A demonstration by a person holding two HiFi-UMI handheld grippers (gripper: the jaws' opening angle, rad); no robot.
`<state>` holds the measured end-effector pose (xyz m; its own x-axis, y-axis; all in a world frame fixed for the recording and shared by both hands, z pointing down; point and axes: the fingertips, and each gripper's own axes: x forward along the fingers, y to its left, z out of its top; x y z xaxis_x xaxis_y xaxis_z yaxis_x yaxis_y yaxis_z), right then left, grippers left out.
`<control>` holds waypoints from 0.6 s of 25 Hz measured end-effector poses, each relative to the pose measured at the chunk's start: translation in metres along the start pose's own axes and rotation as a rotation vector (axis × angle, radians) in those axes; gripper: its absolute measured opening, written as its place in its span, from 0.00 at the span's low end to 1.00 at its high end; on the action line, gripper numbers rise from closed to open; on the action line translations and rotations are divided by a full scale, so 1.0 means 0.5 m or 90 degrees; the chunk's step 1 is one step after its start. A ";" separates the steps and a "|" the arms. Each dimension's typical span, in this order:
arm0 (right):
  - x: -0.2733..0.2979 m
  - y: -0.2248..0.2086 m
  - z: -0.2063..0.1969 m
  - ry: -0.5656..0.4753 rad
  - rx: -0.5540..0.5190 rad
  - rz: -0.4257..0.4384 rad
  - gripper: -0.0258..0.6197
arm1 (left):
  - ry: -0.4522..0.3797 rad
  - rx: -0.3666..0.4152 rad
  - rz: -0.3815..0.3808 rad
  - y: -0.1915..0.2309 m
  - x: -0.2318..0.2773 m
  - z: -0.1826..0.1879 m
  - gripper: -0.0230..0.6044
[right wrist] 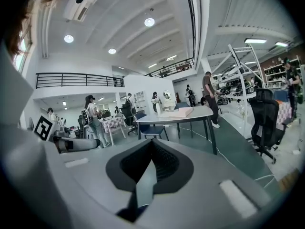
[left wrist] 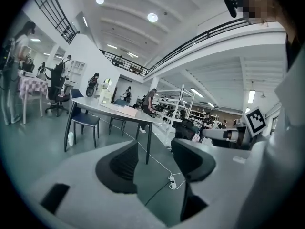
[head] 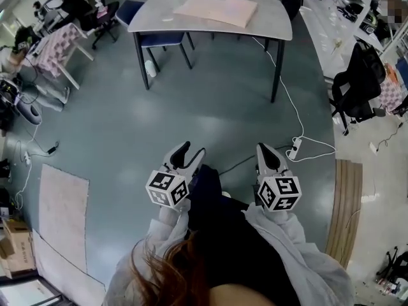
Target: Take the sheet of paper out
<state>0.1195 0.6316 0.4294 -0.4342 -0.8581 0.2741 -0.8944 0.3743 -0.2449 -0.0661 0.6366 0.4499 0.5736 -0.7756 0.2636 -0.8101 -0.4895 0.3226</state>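
Observation:
A flat pale pink paper folder lies on a grey table far ahead across the floor. Both grippers are held close to the person's body, well short of that table. My left gripper stands open with nothing between its jaws. In the left gripper view the left gripper frames bare floor, with the table and folder off to the left. My right gripper is shut and empty. The right gripper points toward the table, where the folder shows small.
A blue chair is tucked under the table, with a white bottle by a table leg. A power strip and its cable lie on the floor ahead. A black office chair stands at right. Pale boards lie at left.

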 end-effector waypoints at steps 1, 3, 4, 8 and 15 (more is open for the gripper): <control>0.002 -0.004 0.000 0.003 0.001 0.004 0.05 | 0.001 -0.002 0.001 -0.004 0.004 0.000 0.41; 0.014 -0.008 0.000 0.011 0.000 0.010 0.05 | 0.004 -0.008 0.008 0.000 0.011 0.000 0.45; 0.023 -0.010 -0.001 0.016 -0.001 0.013 0.05 | 0.006 -0.012 0.015 0.006 0.015 -0.001 0.46; 0.054 -0.026 0.000 0.036 0.011 0.021 0.05 | 0.019 -0.025 0.036 0.028 0.039 -0.001 0.46; 0.121 -0.053 0.009 0.054 0.021 0.025 0.05 | 0.023 -0.027 0.046 0.077 0.102 0.035 0.47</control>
<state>0.1174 0.5684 0.4480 -0.4778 -0.8098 0.3405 -0.8730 0.3943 -0.2871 -0.0700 0.5714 0.4599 0.5186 -0.7929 0.3200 -0.8440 -0.4151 0.3395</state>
